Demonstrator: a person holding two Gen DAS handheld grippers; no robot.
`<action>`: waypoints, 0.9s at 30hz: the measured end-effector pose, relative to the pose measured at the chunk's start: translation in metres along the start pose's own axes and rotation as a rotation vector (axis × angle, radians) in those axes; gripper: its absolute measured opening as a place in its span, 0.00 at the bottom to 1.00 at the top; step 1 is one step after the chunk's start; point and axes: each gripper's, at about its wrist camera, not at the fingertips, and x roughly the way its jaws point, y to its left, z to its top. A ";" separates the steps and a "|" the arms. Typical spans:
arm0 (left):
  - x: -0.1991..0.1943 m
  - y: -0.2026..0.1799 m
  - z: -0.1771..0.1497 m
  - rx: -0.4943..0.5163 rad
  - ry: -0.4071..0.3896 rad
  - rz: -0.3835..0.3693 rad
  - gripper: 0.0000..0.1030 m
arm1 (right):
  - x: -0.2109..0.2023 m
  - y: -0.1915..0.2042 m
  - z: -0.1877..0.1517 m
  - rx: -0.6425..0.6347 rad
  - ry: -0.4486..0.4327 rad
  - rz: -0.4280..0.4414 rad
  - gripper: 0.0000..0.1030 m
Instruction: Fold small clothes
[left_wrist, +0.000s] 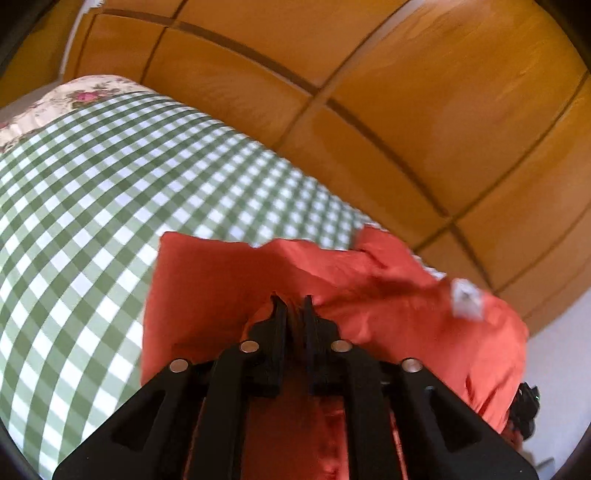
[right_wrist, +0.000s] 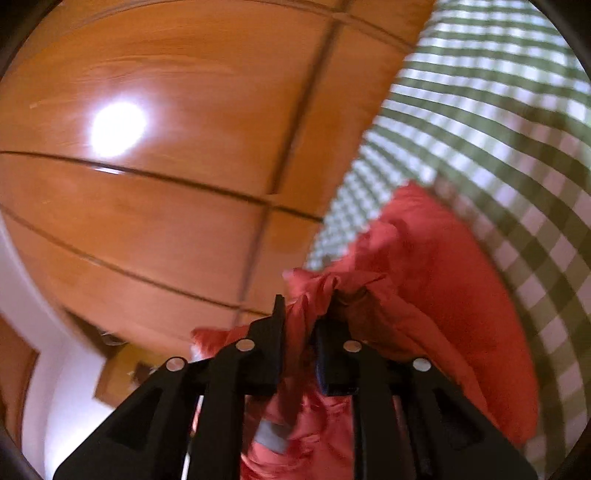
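Gingham bedcover in green and white (left_wrist: 92, 206) carries a soft, creased orange-red cloth garment (left_wrist: 221, 280) at the bed's edge beside glossy wooden wardrobe doors (left_wrist: 369, 110). Only the left view shows a floral pillow (left_wrist: 74, 96) and the garment's white label (left_wrist: 467, 299). Left gripper (left_wrist: 291, 301) and right gripper (right_wrist: 301, 306) each have jaws nearly closed, pinching bunched fabric.

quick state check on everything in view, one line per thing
left tool: shut, pinching an edge of the red garment
right tool: shut on a bunched fold of the garment
red garment: held at two spots, partly draped on the bed, crumpled, not folded flat
white tag: exposed on the garment
checked bedcover: spread over the bed, under the garment
wooden wardrobe: doors closed
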 end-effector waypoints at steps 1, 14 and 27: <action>0.001 0.004 -0.002 -0.014 -0.010 -0.007 0.11 | 0.002 -0.003 0.000 -0.004 -0.007 -0.005 0.17; -0.065 -0.033 -0.036 0.103 -0.271 0.168 0.96 | 0.014 0.115 -0.054 -0.776 -0.005 -0.465 0.97; -0.051 -0.109 -0.053 0.331 -0.217 0.213 0.96 | 0.109 0.121 -0.092 -1.163 0.028 -0.843 0.98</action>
